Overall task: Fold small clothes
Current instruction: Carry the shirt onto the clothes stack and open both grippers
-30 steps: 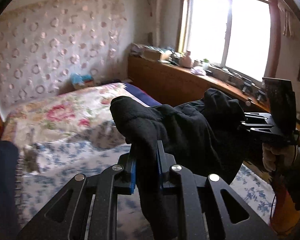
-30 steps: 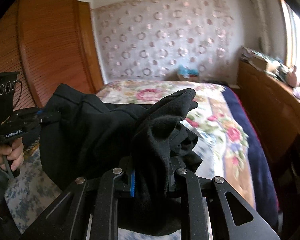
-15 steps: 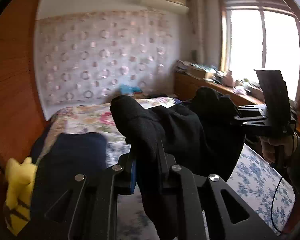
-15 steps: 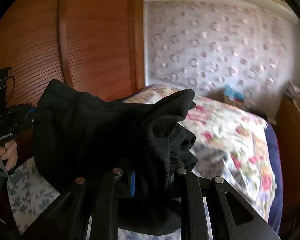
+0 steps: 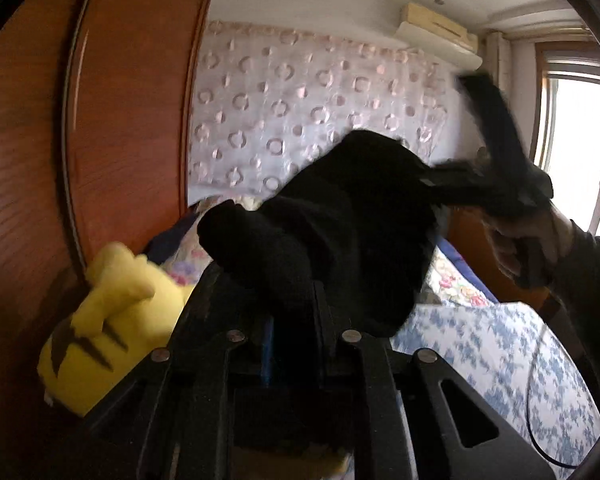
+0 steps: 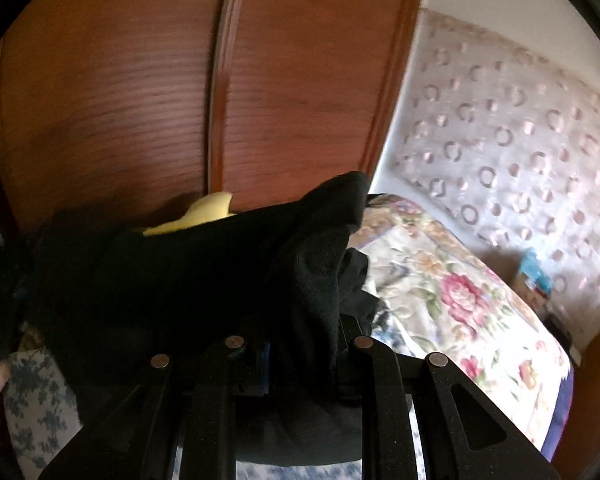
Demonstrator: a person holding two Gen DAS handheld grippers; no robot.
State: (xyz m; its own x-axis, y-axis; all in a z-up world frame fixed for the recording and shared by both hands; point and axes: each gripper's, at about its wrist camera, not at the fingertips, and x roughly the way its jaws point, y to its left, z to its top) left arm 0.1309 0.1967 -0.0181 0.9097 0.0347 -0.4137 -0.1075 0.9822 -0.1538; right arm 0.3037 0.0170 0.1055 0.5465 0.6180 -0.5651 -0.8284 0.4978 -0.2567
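Black fleece garment (image 5: 352, 216) held up in the air above the bed (image 5: 500, 344), stretched between two handheld grippers. Left gripper (image 5: 292, 320) clamped narrow on one bunched end of the garment, cloth rising in a rounded lump just past the fingers (image 5: 328, 320). Right gripper (image 6: 300, 340) likewise pinched tight on the other end, a thick fold standing up between its fingers (image 6: 346, 332) and a loose flap hanging just beside it, toward the bed's floral cover (image 6: 460, 300).

From the left wrist view: right gripper (image 5: 452, 184) seen from outside, blurred, gripping the far edge of the garment, with a hand (image 5: 528, 240) in a dark sleeve wrapped round its handle. Thin black cable (image 5: 536, 400) looping below that hand, across a blue-and-white flowered sheet (image 5: 500, 360) on the bed.

Yellow plush toy (image 5: 104, 336) with dark brown stripes lying at the bed's edge, against a reddish wooden wardrobe (image 5: 80, 140). From the right wrist view, only a yellow tip of the toy (image 6: 208, 208) showing above the garment's top edge.

Behind the bed's head, a pale wall covering (image 5: 300, 108) dotted with pink rings. Air conditioner (image 5: 440, 36) high on the wall above the bed; bright window (image 5: 580, 160) to the far side. Small blue item (image 6: 534, 272) beside the bed's head, too blurred to identify.
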